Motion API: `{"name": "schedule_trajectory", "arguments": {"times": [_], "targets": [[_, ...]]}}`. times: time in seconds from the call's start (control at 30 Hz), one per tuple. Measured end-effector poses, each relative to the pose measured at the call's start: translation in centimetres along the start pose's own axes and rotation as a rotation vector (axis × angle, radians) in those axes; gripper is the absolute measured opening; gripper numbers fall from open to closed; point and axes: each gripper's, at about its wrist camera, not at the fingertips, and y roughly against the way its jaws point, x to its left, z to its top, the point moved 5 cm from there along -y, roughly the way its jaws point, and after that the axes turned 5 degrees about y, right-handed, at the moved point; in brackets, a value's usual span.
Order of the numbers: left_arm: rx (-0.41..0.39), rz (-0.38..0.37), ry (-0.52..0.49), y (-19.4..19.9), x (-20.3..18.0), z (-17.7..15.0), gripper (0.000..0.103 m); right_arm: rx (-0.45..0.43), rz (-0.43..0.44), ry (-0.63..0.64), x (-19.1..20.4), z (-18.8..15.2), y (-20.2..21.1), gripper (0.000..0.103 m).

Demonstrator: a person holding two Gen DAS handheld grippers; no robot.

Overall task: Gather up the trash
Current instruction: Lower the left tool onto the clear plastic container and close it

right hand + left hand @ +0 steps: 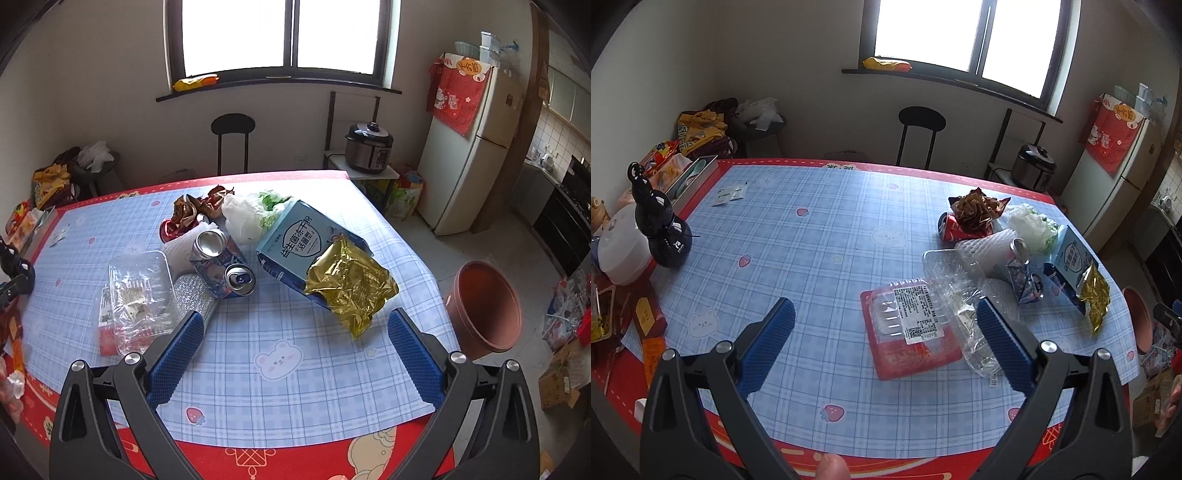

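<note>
Trash lies on the blue checked tablecloth (280, 332). A red tray with a white label (908, 328) lies between my open left gripper's (886, 325) fingers, below them. Clear plastic boxes (956, 288) overlap its right side and show in the right wrist view (140, 295). A light blue carton (299, 240) with a gold foil bag (347, 284), two crushed cans (221, 262), a white plastic bag (247, 218) and brown wrappers (199, 210) lie beyond my open, empty right gripper (295, 328). A brown bin (484, 302) stands off the table's right edge.
A black gourd-shaped bottle (659, 225), a white lidded bowl (620, 247) and boxes (646, 317) crowd the table's left side. A black stool (921, 133) stands behind the table. A rice cooker (369, 147) and a fridge (465, 155) stand at the right.
</note>
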Motion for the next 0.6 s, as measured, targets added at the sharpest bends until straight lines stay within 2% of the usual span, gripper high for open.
{"name": "schedule_trajectory", "arguments": {"times": [0.13, 0.2, 0.23, 0.3, 0.37, 0.47, 0.6], "targets": [[0.061, -0.063, 0.008, -2.5, -1.3, -1.6, 0.094, 0.028, 0.026, -0.036, -0.7, -0.9, -1.0, 0.098], [0.119, -0.124, 0.047, -4.0, -1.7, -2.3, 0.085, 0.042, 0.041, -0.053, -1.0, -1.5, -1.5, 0.098], [0.147, -0.150, 0.070, -4.8, -2.0, -2.6, 0.076, 0.048, 0.049, -0.057, -1.2, -1.7, -1.7, 0.098], [0.196, -0.180, 0.109, -6.3, -2.4, -3.2, 0.068, 0.057, 0.062, -0.064, -1.4, -2.1, -2.1, 0.098], [0.238, -0.195, 0.139, -7.7, -2.9, -3.7, 0.052, 0.065, 0.065, -0.068, -1.5, -2.4, -2.2, 0.098], [0.280, -0.236, 0.198, -9.7, -3.5, -4.2, 0.039, 0.071, 0.074, -0.083, -2.0, -2.8, -2.4, 0.098], [0.322, -0.256, 0.235, -11.9, -4.3, -4.4, 0.034, 0.080, 0.067, -0.098, -2.6, -3.2, -2.6, 0.098]]}}
